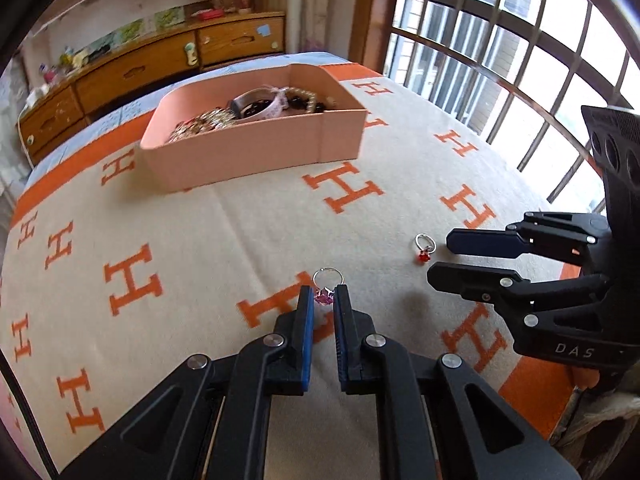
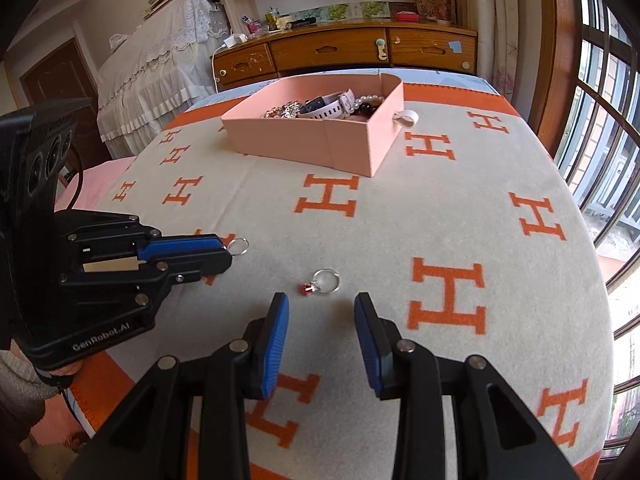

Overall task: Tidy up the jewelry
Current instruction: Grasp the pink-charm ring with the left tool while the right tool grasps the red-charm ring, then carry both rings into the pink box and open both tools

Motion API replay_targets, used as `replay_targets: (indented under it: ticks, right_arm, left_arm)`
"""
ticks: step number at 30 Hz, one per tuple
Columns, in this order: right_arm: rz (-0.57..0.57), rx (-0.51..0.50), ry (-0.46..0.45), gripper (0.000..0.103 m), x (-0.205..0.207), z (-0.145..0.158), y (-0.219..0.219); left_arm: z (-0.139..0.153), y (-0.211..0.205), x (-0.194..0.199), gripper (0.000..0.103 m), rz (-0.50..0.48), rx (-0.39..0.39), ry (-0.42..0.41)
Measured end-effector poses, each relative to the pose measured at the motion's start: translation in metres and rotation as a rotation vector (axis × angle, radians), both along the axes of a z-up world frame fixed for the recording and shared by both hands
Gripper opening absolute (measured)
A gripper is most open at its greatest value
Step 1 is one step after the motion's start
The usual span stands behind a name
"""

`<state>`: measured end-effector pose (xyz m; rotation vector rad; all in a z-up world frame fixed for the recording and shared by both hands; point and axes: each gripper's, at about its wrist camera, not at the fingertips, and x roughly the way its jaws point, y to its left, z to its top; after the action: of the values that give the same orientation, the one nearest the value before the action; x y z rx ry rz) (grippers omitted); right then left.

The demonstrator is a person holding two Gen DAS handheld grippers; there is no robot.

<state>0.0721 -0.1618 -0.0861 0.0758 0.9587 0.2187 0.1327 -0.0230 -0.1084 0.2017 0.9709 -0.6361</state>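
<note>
Pinching one pink-stone ring (image 1: 325,295), left tool (image 1: 322,294) closed, right tool (image 2: 321,305) agape over one red-stone ring (image 2: 322,282)

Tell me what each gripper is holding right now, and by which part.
The left gripper pinches the pink-stone ring by its stone end, band sticking out. The right gripper holds nothing; the red-stone ring lies ahead.

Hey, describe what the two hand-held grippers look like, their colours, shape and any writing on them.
Both are matte black plastic with silver rivets at the linkage joints and ribbed blue pads on flat fingers. The left hand-held gripper bears white "GenRobot.AI" lettering, with round lens holes in its upright black block and a black cable behind. The right hand-held gripper shows "DAS" lettering.
</note>
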Motion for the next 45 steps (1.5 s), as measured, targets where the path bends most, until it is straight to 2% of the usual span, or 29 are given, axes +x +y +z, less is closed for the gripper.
replay_targets:
  ticks: [4, 7, 13, 17, 19, 22, 29, 31, 34, 39, 45]
  right_arm:
    - [0.015, 0.006, -0.003, 0.035, 0.008, -0.002, 0.009]
    - [0.031, -0.025, -0.014, 0.034, 0.011, -0.002, 0.017]
    - [0.042, -0.121, -0.031, 0.009, 0.006, -0.003, 0.026]
    - [0.033, -0.116, -0.025, 0.008, 0.005, -0.003, 0.024]
    - [0.030, -0.076, -0.016, 0.008, 0.006, 0.003, 0.021]
    - [0.008, -0.023, -0.048, 0.008, 0.010, 0.026, 0.012]
    - [-0.005, 0.103, -0.206, 0.008, 0.037, 0.122, -0.007]
    - [-0.009, 0.119, -0.239, 0.008, 0.048, 0.142, -0.009]
    - [-0.033, 0.112, -0.267, 0.008, 0.070, 0.157, -0.009]
    - [-0.073, 0.130, -0.198, 0.008, 0.117, 0.139, -0.014]
    - [-0.108, 0.155, -0.091, 0.008, 0.149, 0.092, -0.021]
  left_arm:
    - [-0.006, 0.019, 0.002, 0.008, 0.064, -0.047, 0.046]
    - [-0.011, 0.028, 0.002, 0.008, 0.083, -0.082, 0.073]
    - [-0.012, 0.028, 0.001, 0.008, 0.077, -0.109, 0.087]
    - [-0.007, 0.027, 0.000, 0.008, 0.074, -0.122, 0.080]
    - [0.001, 0.027, 0.002, 0.008, 0.076, -0.124, 0.066]
    - [0.021, 0.026, 0.008, 0.008, 0.079, -0.113, 0.029]
    - [0.096, 0.023, 0.036, 0.008, 0.127, -0.076, -0.122]
    - [0.115, 0.022, 0.050, 0.008, 0.141, -0.099, -0.145]
    - [0.132, 0.019, 0.074, 0.008, 0.167, -0.155, -0.124]
    - [0.126, 0.003, 0.109, 0.008, 0.195, -0.186, -0.080]
    - [0.086, -0.019, 0.134, 0.008, 0.209, -0.162, 0.004]
